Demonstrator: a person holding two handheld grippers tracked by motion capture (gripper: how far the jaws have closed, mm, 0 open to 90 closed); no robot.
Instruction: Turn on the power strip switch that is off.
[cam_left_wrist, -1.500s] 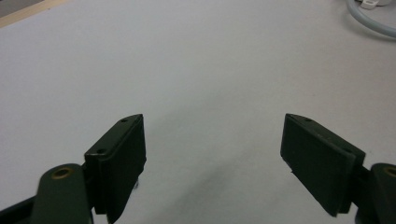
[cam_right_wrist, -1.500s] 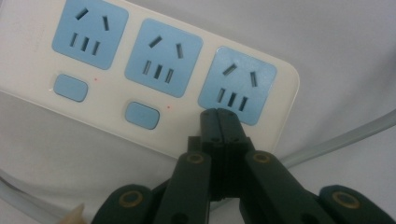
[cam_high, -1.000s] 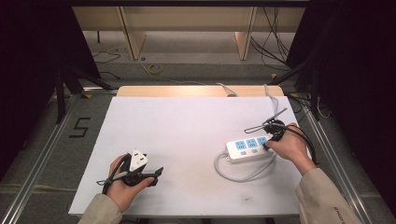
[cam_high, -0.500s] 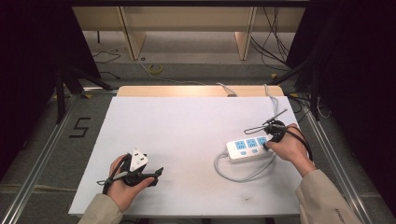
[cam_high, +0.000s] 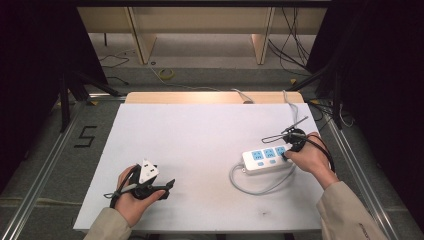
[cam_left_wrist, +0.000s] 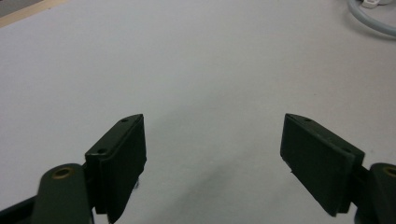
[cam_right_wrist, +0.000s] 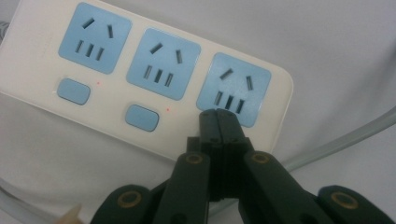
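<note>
A white power strip with blue sockets lies on the table's right side, its grey cable looping toward the front. My right gripper is shut, its tips resting on the strip's right end. In the right gripper view the closed tips touch the near edge of the rightmost blue socket of the power strip; two blue buttons sit under the other two sockets. My left gripper is at the table's front left, open, with nothing between its fingers over bare white surface.
The white table surface has a wooden strip along its far edge. Cables run off the back right corner. A bit of the strip's grey cable curves in the far right of the left gripper view. Dark curtains flank both sides.
</note>
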